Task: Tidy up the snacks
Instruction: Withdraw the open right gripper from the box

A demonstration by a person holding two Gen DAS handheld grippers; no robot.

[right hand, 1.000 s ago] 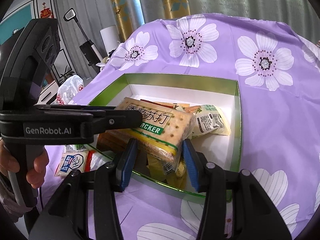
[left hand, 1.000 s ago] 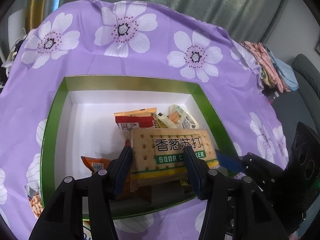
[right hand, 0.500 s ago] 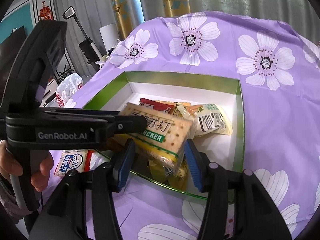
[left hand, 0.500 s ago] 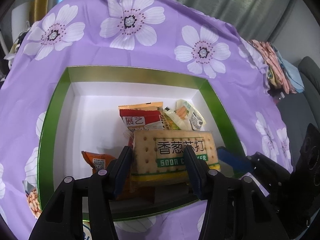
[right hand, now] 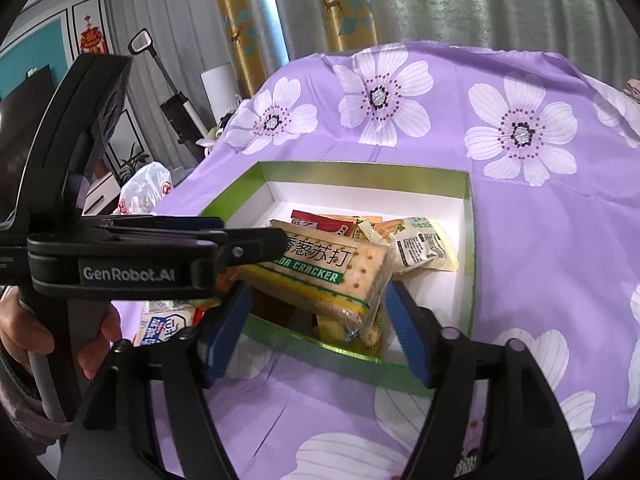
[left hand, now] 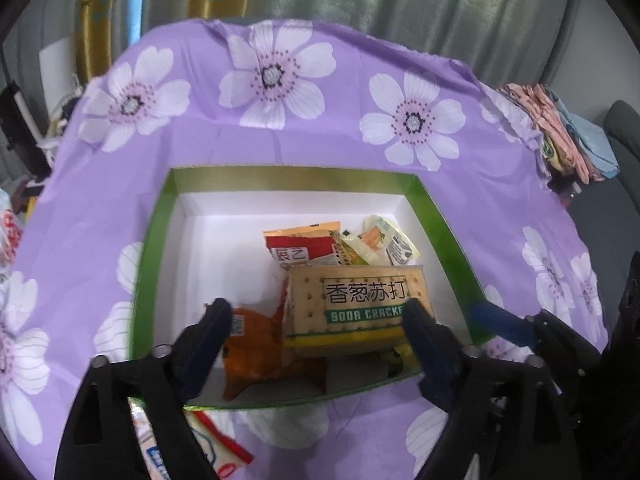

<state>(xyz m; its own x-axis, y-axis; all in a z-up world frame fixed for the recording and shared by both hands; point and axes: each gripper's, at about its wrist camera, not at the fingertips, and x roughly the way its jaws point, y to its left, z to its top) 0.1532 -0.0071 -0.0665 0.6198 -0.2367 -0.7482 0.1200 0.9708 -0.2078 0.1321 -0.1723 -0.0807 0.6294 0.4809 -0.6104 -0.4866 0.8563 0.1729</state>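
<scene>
A soda cracker pack (left hand: 356,308) (right hand: 320,268) lies tilted on top of other snacks at the near right corner of a green-rimmed white box (left hand: 292,176) (right hand: 360,172). My left gripper (left hand: 316,320) is opening. Its left finger stands clear of the pack and its right finger (left hand: 420,320) is at the pack's edge. My right gripper (right hand: 318,320) is opening too, with the pack's end loose between its blue pads (right hand: 404,328). A red packet (left hand: 304,248), a green-and-white packet (right hand: 424,244) and an orange packet (left hand: 256,340) also lie in the box.
A blue, white and red packet (left hand: 216,444) (right hand: 164,320) lies on the purple flowered cloth (left hand: 280,120) in front of the box. Folded cloths (left hand: 560,128) sit at the table's right edge. A hand (right hand: 24,332) holds the left gripper's handle. A plastic bag (right hand: 148,188) lies beyond the table's left side.
Both grippers have spread their jaws and let go of the cracker pack, which now rests on the snacks in the box. The left gripper has drawn back and up a little.
</scene>
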